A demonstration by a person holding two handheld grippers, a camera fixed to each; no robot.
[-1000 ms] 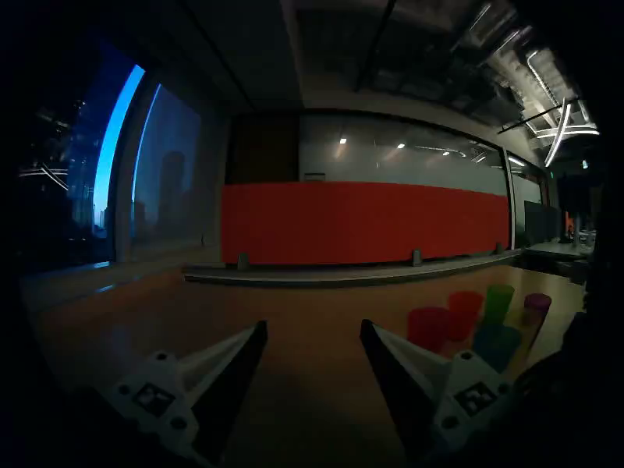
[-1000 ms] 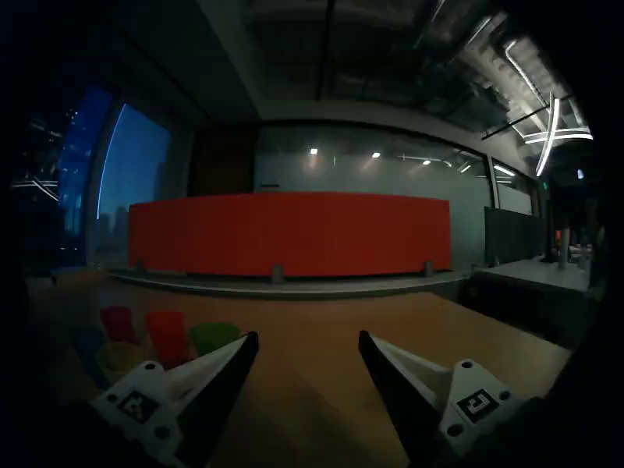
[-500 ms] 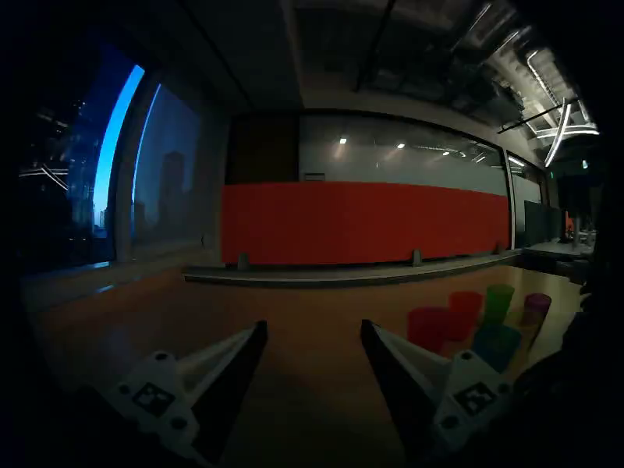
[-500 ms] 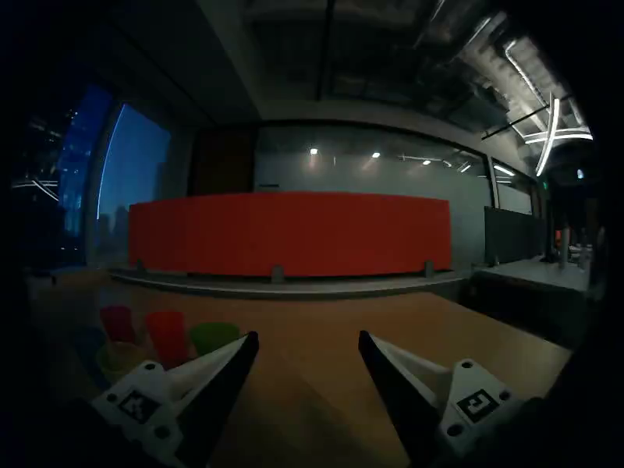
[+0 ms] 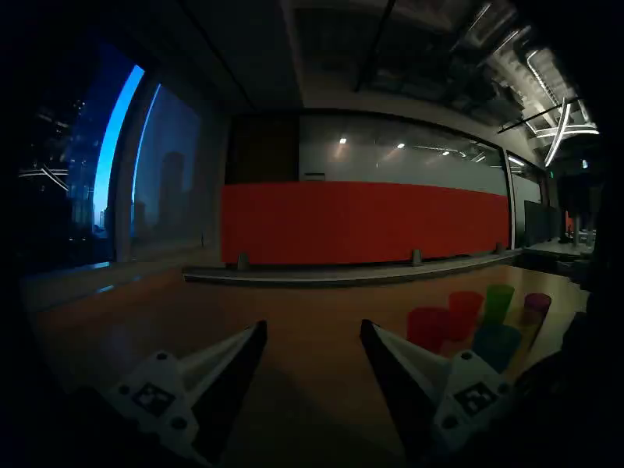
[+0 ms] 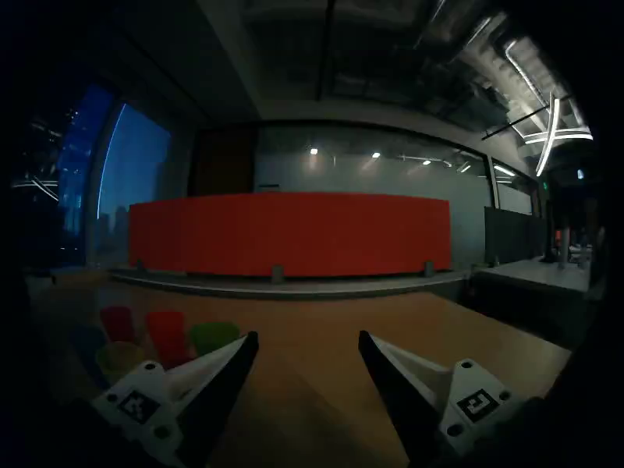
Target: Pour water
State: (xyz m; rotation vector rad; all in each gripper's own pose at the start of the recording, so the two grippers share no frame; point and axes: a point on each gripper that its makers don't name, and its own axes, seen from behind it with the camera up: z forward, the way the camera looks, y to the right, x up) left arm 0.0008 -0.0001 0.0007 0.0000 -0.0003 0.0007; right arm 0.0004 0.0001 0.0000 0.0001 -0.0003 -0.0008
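Observation:
Several coloured plastic cups stand in a cluster on the wooden table [image 5: 312, 366]. In the left gripper view they are to the right: a dark red cup [image 5: 427, 327], a red cup [image 5: 465, 310], a green cup [image 5: 498, 303], a purple cup [image 5: 537, 304] and a blue cup [image 5: 494, 345]. My left gripper [image 5: 312, 331] is open and holds nothing, left of the cups. In the right gripper view the cups sit at the lower left: a red cup [image 6: 167, 335], a green cup [image 6: 212, 338], a yellow cup [image 6: 119, 359]. My right gripper [image 6: 307, 341] is open and holds nothing, right of them.
A red partition [image 5: 363, 222] with a low ledge runs along the table's far edge. Large dark windows [image 5: 117, 179] are at the left. Another desk [image 6: 538, 277] stands at the far right. The room is dim.

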